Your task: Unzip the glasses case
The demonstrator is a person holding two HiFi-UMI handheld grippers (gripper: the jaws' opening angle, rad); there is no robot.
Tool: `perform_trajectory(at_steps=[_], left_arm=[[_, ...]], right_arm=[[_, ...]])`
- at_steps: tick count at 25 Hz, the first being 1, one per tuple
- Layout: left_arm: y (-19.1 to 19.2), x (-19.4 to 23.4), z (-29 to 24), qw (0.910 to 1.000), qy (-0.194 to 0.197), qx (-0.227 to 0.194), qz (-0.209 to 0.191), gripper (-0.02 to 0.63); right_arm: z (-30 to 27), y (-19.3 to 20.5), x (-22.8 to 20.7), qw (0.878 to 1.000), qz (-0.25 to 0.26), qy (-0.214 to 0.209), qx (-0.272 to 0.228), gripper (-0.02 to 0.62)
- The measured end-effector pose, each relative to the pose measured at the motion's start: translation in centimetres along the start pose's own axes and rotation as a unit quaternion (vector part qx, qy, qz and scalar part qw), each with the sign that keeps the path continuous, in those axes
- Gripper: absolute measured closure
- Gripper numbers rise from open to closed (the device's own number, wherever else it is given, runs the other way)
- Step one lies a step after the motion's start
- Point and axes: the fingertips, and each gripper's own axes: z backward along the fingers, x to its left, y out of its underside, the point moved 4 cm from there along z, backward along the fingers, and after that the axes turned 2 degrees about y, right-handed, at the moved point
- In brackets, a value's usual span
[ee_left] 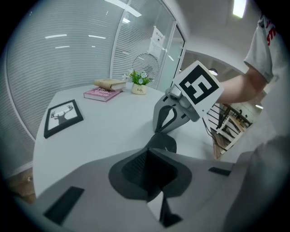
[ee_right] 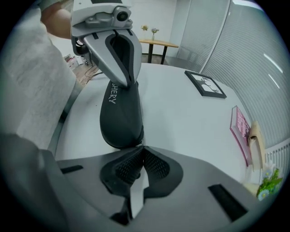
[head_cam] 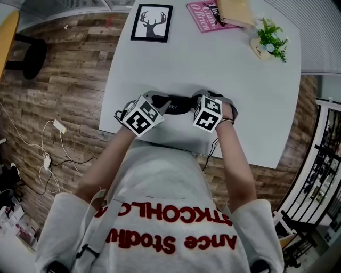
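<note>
A black glasses case [ee_right: 120,115] lies on the white tabletop [head_cam: 213,64] near its front edge, between my two tools. My left hand-held gripper [ee_left: 152,148] has its jaws together, the tips at one end of the case. My right hand-held gripper [ee_right: 141,147] also has its jaws together, the tips touching the opposite end by the zip. I cannot tell whether either one pinches anything. At the tabletop's far side sit a framed deer picture [head_cam: 152,23], a pink book [head_cam: 205,15] and a small potted plant [head_cam: 270,37].

Left tongs [head_cam: 154,97] and right tongs [head_cam: 202,96] hide both ends of the glasses case [head_cam: 178,104].
</note>
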Motion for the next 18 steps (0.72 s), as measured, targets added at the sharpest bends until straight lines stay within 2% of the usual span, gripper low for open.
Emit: perform_trajectory(at_steps=[3,6,9,11,13,15,16,18], left_arm=[[-0.2,0.7,0.9,0.9991,-0.038,-0.002,-0.019,0.598],[-0.6,1.5,2.0,0.9984,-0.051,-0.02,-0.014,0.598],[-1.5,2.4,3.5,0.9968,-0.061,-0.052,0.005,0.598],[-2.3,3.2,4.9,0.9943,-0.066,-0.077,0.032,0.598],[-3.6,4.1,6.5,0.9885,-0.076,-0.116,0.061,0.598],[-5.5,4.9,8.5,0.9799,-0.092,-0.162,0.071,0.598],[-6.6,5.2,9.6,0.9751,-0.102,-0.185,0.068,0.598],[-8.9,5.5,11.9,0.9644,-0.128,-0.226,0.052,0.598]], right_arm=[[0.3,2.1,-1.2,0.999,-0.029,0.019,0.015,0.581],[1.0,4.3,-2.9,0.996,-0.063,0.055,0.015,0.58],[2.8,5.2,-3.8,0.988,-0.127,0.082,-0.031,0.578],[4.5,5.4,-4.1,0.977,-0.177,0.099,-0.069,0.577],[7.1,5.2,-4.6,0.958,-0.226,0.129,-0.12,0.577],[10.5,4.5,-5.4,0.927,-0.276,0.164,-0.193,0.578],[12.4,4.1,-5.8,0.906,-0.301,0.181,-0.236,0.578],[16.7,3.3,-6.5,0.855,-0.345,0.212,-0.323,0.58]])
